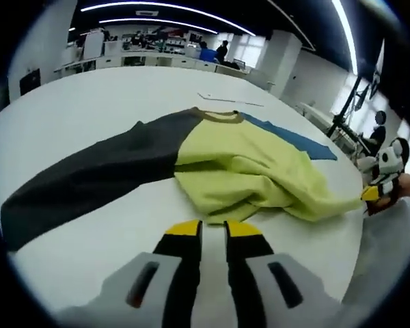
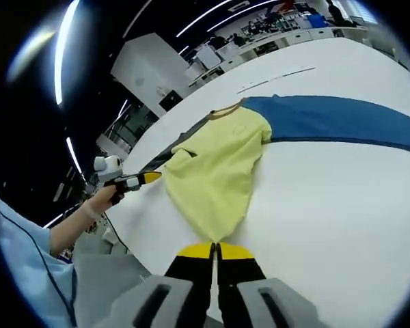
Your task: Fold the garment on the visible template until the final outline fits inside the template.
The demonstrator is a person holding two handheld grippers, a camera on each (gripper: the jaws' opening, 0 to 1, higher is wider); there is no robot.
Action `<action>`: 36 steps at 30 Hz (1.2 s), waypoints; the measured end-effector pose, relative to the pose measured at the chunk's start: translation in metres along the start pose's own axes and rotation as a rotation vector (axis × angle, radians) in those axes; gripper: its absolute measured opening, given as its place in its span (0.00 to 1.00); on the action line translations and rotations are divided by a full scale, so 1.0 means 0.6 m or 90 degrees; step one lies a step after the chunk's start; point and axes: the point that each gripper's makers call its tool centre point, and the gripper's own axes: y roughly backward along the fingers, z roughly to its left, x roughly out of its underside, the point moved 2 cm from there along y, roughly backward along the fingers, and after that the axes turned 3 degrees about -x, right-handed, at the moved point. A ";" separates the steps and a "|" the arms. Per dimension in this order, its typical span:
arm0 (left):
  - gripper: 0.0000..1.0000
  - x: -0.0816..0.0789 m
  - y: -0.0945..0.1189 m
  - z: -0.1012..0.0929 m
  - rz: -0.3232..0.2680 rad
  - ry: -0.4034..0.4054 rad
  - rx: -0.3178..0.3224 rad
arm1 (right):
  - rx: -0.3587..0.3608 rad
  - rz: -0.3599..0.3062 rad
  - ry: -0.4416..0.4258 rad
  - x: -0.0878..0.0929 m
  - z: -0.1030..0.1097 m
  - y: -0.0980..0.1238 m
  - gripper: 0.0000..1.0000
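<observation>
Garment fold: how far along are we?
Early. The garment is bunched, its yellow body partly pulled over. The right tongs are shut on its hem; the left tongs hover slightly open. The dark sleeve and blue sleeve lie unfolded.

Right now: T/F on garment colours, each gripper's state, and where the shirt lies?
1. The shirt has a yellow-green body, one dark grey sleeve and one blue sleeve. True.
2. The right gripper is shut on the shirt's hem. True.
3. The left gripper grips the grey sleeve. False: it hangs over the bare table, holding nothing.
4. The shirt lies neatly folded. False: its body is bunched and both sleeves are spread out.
</observation>
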 end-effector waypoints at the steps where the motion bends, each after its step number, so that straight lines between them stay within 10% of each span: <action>1: 0.09 0.000 -0.001 -0.001 0.000 0.002 0.001 | 0.000 0.000 -0.001 0.000 0.000 0.000 0.00; 14: 0.00 0.012 -0.002 -0.015 0.004 0.022 0.021 | 0.001 0.001 -0.005 0.011 0.003 -0.004 0.00; 36: 0.00 0.059 0.133 -0.011 -0.026 0.025 0.024 | 0.021 -0.047 0.011 -0.033 -0.011 0.048 0.00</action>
